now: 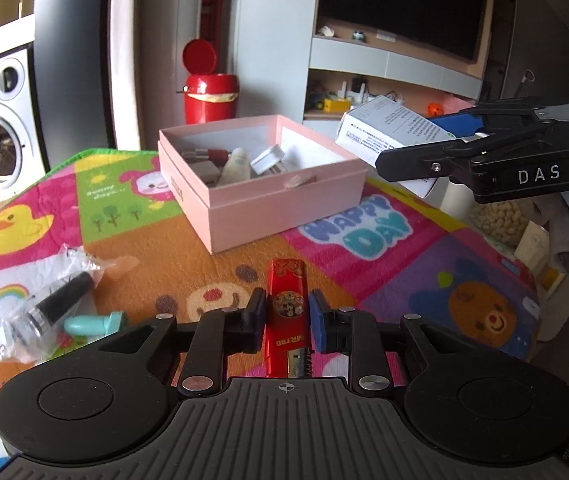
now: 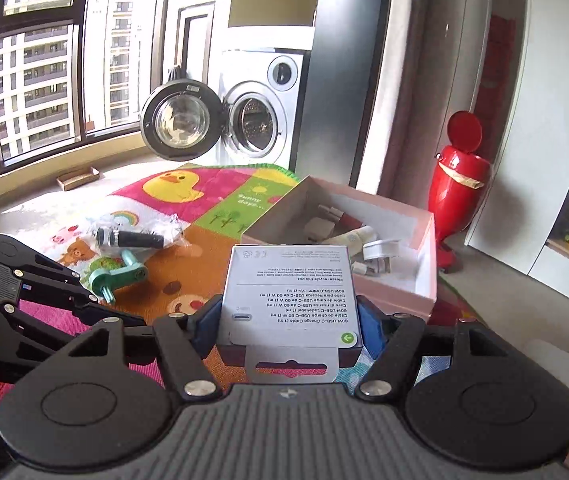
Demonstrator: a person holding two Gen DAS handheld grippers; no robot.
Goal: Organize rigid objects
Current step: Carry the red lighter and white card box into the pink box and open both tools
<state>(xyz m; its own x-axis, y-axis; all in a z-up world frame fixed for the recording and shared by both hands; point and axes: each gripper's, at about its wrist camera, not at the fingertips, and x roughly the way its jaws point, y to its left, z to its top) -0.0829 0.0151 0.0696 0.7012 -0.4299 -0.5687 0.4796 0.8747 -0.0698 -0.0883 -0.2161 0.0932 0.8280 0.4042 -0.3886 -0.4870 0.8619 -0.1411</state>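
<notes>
My left gripper (image 1: 287, 307) is shut on a red lighter (image 1: 287, 308), held just above the colourful play mat (image 1: 384, 264). My right gripper (image 2: 289, 312) is shut on a white USB-C cable box (image 2: 290, 292); the box also shows in the left wrist view (image 1: 388, 128), held in the air to the right of the pink box. The open pink box (image 1: 284, 200) sits on the mat ahead and holds several small items, among them a white charger (image 2: 380, 252). From the right wrist view the pink box (image 2: 396, 296) lies just beyond the cable box.
A bagged black cylinder (image 1: 60, 296) and a teal plastic part (image 1: 92, 324) lie on the mat at left. A red bin (image 2: 460, 184) stands behind the mat. A washing machine (image 2: 256, 108) with its door open is further back. Shelves are at the right.
</notes>
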